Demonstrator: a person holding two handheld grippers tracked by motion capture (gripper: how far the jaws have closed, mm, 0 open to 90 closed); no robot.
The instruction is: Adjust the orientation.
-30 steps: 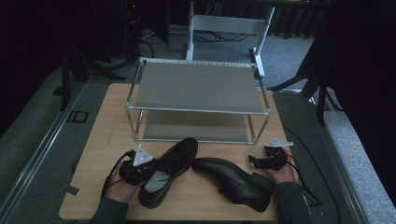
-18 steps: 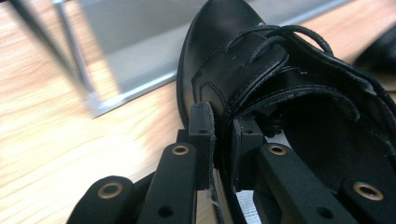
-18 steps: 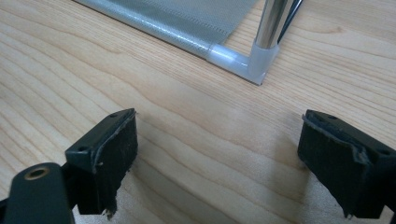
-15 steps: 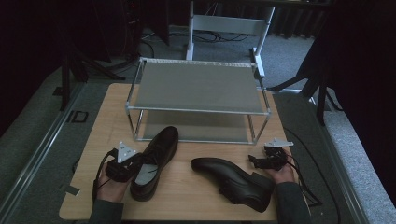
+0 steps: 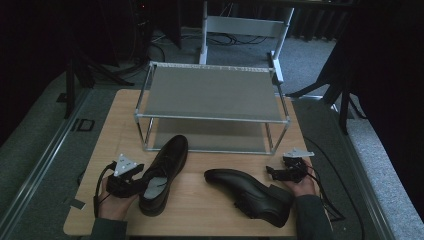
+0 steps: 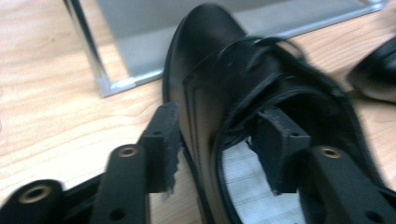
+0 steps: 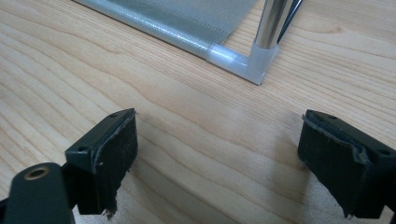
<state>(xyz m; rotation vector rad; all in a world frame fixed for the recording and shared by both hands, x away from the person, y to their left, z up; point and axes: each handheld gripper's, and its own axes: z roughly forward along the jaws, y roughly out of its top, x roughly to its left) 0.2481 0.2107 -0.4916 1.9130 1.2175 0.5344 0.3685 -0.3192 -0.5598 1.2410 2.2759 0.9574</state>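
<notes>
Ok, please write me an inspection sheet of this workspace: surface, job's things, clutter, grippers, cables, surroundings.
Surface: wooden table, bare wood between the things.
Job's things: left black shoe, toe toward the rack; right black shoe, lying crosswise.
Clutter: two-tier metal shoe rack, both shelves bare.
Grippers: left gripper has just been opening, jaws astride the left shoe's side wall, pads not pressing; right gripper open over bare wood, nothing between its jaws.
Cables: one loops from the left gripper; one trails from the right gripper.
Surroundings: grey carpet, white frame behind the rack, dark stands.
</notes>
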